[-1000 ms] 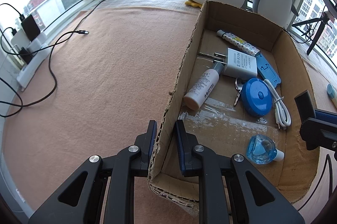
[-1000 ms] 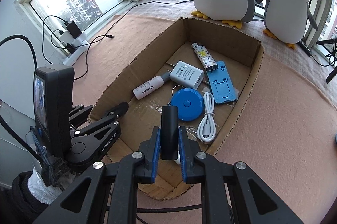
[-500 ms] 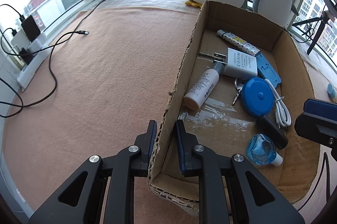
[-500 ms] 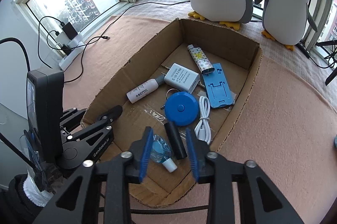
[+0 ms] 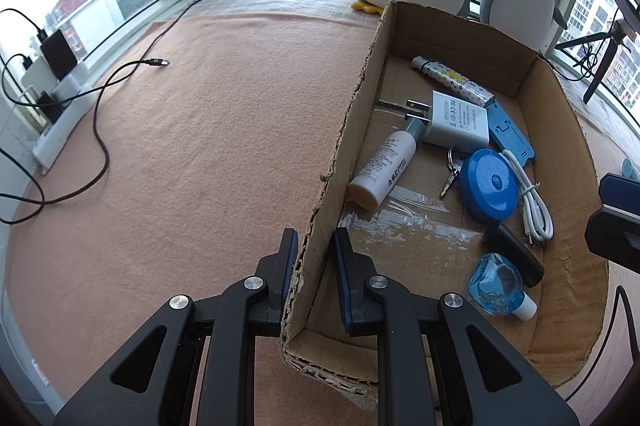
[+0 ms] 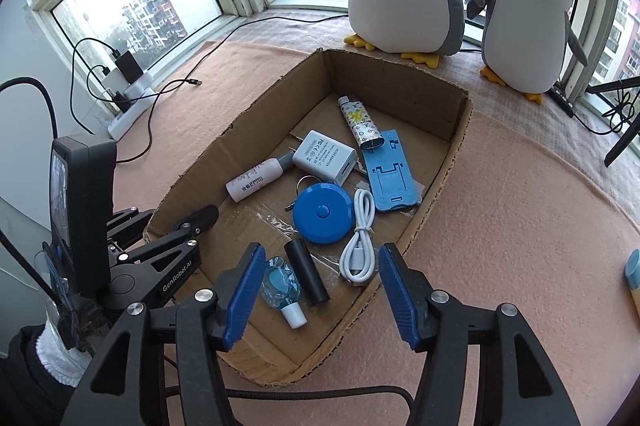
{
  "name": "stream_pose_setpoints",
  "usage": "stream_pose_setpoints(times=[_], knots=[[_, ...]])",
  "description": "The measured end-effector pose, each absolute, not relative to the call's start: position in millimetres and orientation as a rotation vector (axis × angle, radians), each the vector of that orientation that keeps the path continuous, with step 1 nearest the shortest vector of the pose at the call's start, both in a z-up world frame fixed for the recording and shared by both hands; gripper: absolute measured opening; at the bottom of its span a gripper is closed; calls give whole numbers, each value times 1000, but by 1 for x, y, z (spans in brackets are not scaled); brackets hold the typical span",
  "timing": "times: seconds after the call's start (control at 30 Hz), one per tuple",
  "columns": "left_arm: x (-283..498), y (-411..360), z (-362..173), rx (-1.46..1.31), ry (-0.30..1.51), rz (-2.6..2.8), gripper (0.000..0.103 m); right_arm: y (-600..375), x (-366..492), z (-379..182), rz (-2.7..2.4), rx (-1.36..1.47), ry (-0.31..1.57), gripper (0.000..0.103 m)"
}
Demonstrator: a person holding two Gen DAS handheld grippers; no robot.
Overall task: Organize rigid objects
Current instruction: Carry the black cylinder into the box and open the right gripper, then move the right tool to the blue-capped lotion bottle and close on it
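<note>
My left gripper (image 5: 313, 255) straddles the cardboard box's (image 5: 344, 146) near wall, one finger on each side. Inside I see a black cylinder (image 5: 514, 255) lying touching a blue bottle (image 5: 498, 284).

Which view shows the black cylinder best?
Right wrist: the black cylinder lies whole and unobstructed between the open jaws, beside the small blue bottle. Left wrist shows it too, but off toward the frame's right side, foreshortened.
</note>
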State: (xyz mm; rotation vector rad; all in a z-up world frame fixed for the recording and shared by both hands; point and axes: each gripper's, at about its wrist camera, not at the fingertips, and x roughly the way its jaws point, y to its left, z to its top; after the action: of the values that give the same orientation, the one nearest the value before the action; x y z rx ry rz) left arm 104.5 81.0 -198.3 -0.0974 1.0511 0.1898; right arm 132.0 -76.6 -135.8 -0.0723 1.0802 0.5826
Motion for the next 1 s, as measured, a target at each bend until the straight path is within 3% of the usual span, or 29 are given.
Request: stream_pose_setpoints(times=[0.4, 1.0], knots=[[105, 82, -198, -95, 1051, 191, 17, -139, 123, -118, 541, 35, 990, 55], [109, 76, -198, -54, 1072, 235, 20, -357, 133, -133, 294, 8, 965, 56]])
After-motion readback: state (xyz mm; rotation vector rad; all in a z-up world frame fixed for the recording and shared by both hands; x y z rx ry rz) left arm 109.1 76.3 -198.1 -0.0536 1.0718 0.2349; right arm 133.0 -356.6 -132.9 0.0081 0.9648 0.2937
